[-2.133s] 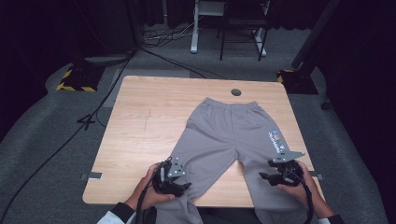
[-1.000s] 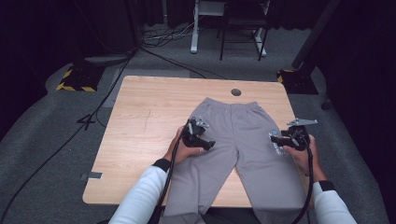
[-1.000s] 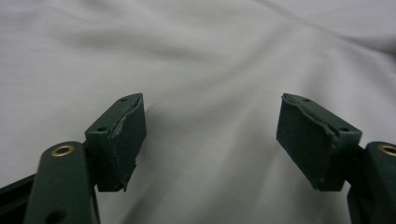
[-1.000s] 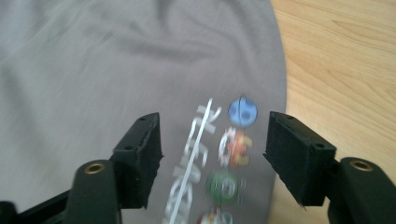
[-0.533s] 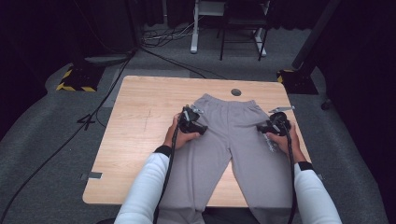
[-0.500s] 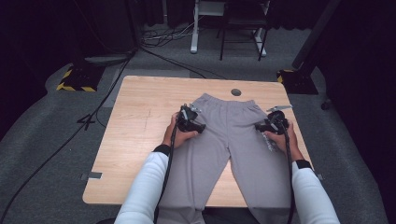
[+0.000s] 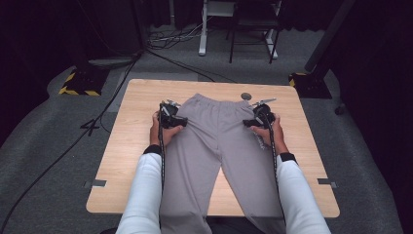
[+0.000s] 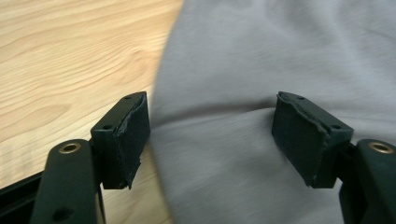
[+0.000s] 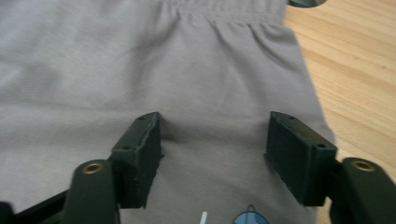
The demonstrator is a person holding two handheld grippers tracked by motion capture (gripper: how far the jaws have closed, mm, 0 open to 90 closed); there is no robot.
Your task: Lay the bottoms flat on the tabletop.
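Grey trousers point(image 7: 219, 141) flat on the counter point(image 7: 131, 126), waistband at the far side.
We find the left gripper point(image 7: 171, 117) at the trousers' left edge and the right gripper point(image 7: 259, 117) at their right edge, both with fingers released, spread over the cloth.

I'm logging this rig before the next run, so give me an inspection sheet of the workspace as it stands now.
Surface: wooden table, bare around the garment.
Job's things: grey trousers lying flat, waistband at the far side, legs running off the near edge.
Clutter: small dark disc on the table beyond the waistband.
Grippers: left gripper open over the trousers' edge; right gripper open over the fabric below the waistband.
Cables: one trails back along each forearm; more lie on the floor.
Surroundings: grey carpet, dark backdrop, stands with yellow-black bases.
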